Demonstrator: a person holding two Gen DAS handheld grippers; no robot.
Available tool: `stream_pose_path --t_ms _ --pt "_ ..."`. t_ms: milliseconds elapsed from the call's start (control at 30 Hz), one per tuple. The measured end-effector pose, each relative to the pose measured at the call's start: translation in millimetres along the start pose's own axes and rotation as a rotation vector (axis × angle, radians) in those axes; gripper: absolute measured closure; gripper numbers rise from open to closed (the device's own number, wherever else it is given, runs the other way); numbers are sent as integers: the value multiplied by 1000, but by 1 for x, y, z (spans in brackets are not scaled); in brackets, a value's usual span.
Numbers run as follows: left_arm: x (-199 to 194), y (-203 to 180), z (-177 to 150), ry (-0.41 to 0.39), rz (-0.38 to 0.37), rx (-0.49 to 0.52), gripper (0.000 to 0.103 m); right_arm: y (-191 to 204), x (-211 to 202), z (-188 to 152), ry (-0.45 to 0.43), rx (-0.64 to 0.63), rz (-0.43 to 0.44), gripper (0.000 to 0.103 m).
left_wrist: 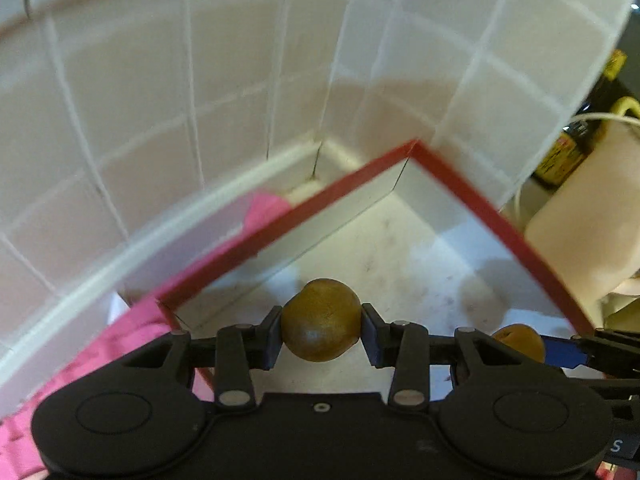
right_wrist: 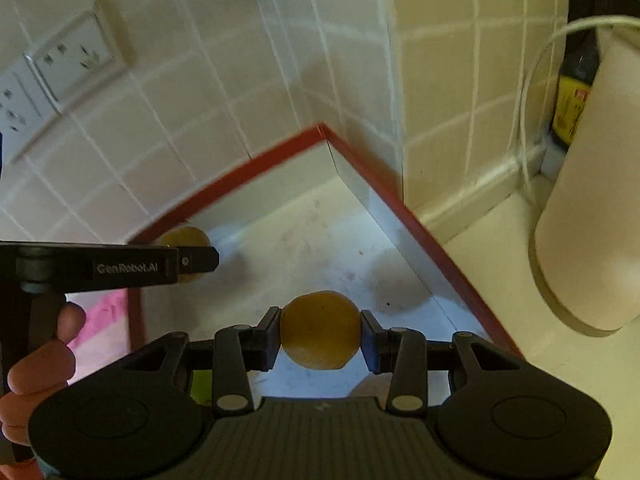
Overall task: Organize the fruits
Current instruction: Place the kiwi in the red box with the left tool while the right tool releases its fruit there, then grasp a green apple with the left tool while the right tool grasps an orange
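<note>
My left gripper (left_wrist: 321,324) is shut on a round brown-yellow fruit (left_wrist: 320,319) and holds it above the white floor of a red-rimmed box (left_wrist: 476,196). My right gripper (right_wrist: 320,330) is shut on a second round yellow fruit (right_wrist: 320,328) over the same box (right_wrist: 384,188). In the left wrist view the right gripper's fruit (left_wrist: 520,340) shows at the lower right. In the right wrist view the left gripper (right_wrist: 196,260) comes in from the left with its fruit (right_wrist: 184,238) partly hidden behind it.
The box sits in a corner of white tiled walls (left_wrist: 160,80). A pink cloth (left_wrist: 264,208) lies to its left. A cream cylindrical appliance (right_wrist: 592,200) with a white cord, dark bottles (right_wrist: 576,92) behind it and wall sockets (right_wrist: 68,60) are nearby.
</note>
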State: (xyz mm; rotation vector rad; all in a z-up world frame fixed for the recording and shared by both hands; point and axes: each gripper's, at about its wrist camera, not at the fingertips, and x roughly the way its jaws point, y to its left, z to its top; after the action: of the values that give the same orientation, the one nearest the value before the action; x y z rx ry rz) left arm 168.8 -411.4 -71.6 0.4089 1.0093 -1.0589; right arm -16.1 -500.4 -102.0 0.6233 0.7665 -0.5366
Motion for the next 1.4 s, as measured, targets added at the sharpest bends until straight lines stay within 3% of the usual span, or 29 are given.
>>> stream_pose_path --t_ms 133,300,600,700,833,1100,1400 --pt "11 -2 -1 -3 40 26 54 0 16 -1 28 -2 -25 60" --pt "8 -6 3 -7 12 35 54 3 27 -2 51 -16 -63 60" --pt "25 -35 -5 13 106 152 53 14 29 -5 31 -85 -117 59" --pt "25 -36 -8 19 111 153 36 12 27 -5 32 -78 -113 58" --pt "10 -35 -6 -7 111 146 26 10 12 -3 0 -71 -109 49" --pt "-60 -16 -15 -96 104 82 25 18 -37 0 -64 -44 -76 47" --pt "-181 31 -65 -202 184 -20 25 72 -110 -19 -148 -108 -3 42"
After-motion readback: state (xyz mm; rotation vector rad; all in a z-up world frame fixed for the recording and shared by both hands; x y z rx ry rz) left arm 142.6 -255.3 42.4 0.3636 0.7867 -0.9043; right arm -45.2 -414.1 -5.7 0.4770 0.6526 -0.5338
